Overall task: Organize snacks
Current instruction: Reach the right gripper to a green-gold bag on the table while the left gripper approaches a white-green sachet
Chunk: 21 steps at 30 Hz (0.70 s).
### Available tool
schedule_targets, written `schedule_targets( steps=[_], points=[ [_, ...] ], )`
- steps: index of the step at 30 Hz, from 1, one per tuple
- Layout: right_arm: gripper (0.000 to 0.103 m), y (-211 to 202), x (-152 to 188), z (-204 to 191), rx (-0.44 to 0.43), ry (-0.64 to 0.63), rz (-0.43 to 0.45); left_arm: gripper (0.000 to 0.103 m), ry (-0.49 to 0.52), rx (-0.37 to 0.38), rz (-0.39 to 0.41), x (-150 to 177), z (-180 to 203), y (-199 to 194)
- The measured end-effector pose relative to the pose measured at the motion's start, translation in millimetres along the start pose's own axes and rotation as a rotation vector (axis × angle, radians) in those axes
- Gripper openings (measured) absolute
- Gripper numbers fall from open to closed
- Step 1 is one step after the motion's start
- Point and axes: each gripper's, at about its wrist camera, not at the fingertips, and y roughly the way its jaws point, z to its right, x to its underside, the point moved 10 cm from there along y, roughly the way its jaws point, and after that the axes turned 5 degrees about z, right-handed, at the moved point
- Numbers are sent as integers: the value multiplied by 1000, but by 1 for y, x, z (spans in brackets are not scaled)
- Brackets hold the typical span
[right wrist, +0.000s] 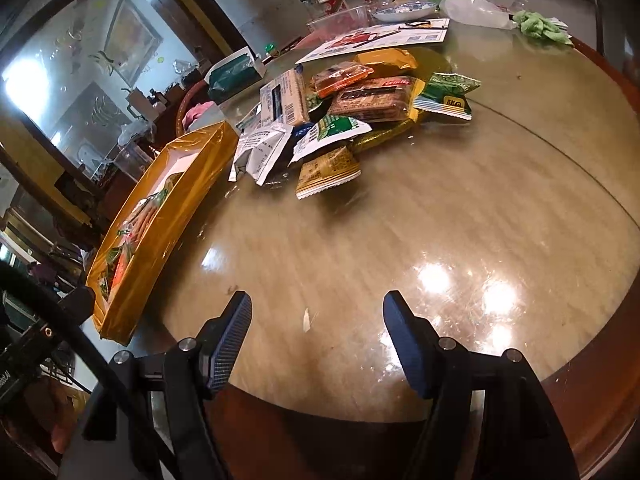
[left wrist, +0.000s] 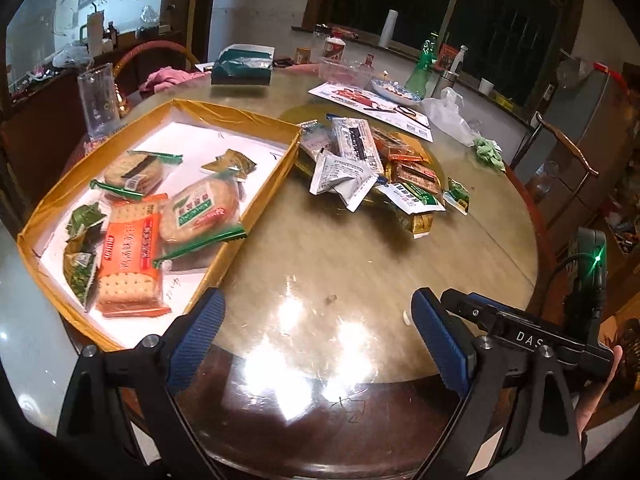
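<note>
Round glossy table (left wrist: 320,264), dim cluttered room with a dark window behind. Gold tray (left wrist: 256,196) at left holds cracker packs (left wrist: 130,256); loose snack pile (left wrist: 372,164) just right of it, mid-table. Left gripper (left wrist: 316,320) and right gripper (right wrist: 316,312) both angled down over bare tabletop, jaws apart, empty.

Both wrist cameras look steeply down along their tongs, close over the surface (left wrist: 320,264), sharing the snack pile (right wrist: 340,112) and gold tray (left wrist: 240,116).
</note>
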Motion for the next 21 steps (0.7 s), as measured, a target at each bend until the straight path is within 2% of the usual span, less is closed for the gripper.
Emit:
schedule_targets(
  steps=[12, 15, 18, 21],
  points=[
    [68, 16, -28, 10, -17, 9, -7, 94, -5, 13, -45, -1, 0, 25],
    [68, 25, -49, 11, -41, 50, -28, 94, -8, 10, -50, -2, -4, 28],
    [68, 35, -82, 5, -31, 6, -7, 94, -10, 6, -52, -2, -7, 31],
    [68, 58, -103, 4, -25, 4, -47, 94, -15, 8, -54, -2, -10, 33]
  ],
)
